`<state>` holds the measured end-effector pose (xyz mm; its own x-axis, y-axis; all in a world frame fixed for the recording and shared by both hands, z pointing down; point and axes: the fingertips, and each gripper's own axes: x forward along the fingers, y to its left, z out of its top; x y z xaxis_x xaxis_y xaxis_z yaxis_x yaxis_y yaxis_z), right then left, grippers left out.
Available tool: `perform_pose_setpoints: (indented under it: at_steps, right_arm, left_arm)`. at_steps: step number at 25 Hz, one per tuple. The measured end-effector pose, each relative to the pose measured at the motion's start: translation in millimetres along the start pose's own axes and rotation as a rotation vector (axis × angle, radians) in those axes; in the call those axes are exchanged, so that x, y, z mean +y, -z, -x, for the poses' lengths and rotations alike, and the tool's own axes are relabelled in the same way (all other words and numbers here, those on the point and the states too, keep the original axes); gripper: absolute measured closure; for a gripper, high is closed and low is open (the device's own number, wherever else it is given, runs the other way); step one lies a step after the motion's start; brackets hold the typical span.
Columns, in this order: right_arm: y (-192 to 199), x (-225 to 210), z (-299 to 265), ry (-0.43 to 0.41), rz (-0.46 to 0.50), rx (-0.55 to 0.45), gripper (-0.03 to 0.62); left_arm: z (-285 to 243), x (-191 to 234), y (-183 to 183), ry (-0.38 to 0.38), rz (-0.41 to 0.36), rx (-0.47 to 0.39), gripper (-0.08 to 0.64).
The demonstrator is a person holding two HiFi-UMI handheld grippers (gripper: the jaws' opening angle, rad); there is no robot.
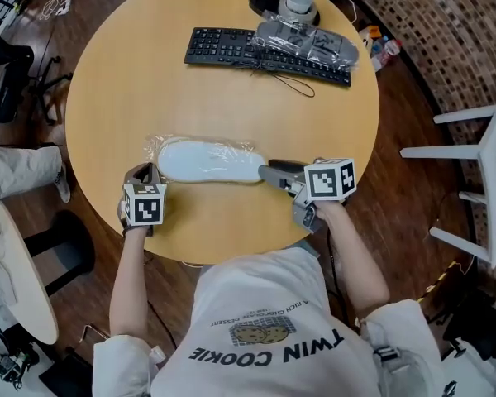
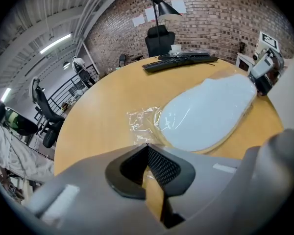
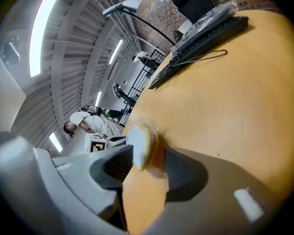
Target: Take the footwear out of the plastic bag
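Note:
A white slipper (image 1: 207, 161) lies sole-up in a clear plastic bag (image 1: 155, 147) at the middle of the round wooden table (image 1: 140, 81). My left gripper (image 1: 147, 170) sits at the bag's left end. In the left gripper view its jaws (image 2: 147, 146) meet at the tips on the crinkled bag film (image 2: 142, 124), with the slipper (image 2: 210, 114) just beyond. My right gripper (image 1: 266, 172) points left at the slipper's right end. In the right gripper view its jaws (image 3: 147, 154) stand apart around the slipper's end (image 3: 139, 143), with a gap at the right pad.
A black keyboard (image 1: 248, 52) with a cable lies at the table's far side, a bagged item (image 1: 306, 41) resting on it. A lamp base (image 1: 269, 7) stands behind. A white chair (image 1: 479, 180) is at the right and a black office chair (image 1: 0, 64) at the left.

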<state>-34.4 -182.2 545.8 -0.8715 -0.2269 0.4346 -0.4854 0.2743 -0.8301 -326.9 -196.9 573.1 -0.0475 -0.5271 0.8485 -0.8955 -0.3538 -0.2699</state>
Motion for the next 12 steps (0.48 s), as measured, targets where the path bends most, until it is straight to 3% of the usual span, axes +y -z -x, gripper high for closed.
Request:
perform_pose_setpoints:
  at_steps: [4, 9, 12]
  right_arm:
    - [7, -1, -9, -0.04, -0.069, 0.018, 0.408]
    - [2, 8, -22, -0.163, -0.178, 0.03, 0.408]
    - [0, 7, -21, -0.201, -0.193, -0.007, 0.511]
  left_arm:
    - [-1, -2, 1, 0.0, -0.015, 0.002, 0.557]
    - [0, -2, 0, 0.006, -0.026, 0.005, 0.557]
    - [-2, -5, -1, 0.012, -0.034, 0.022, 0.557]
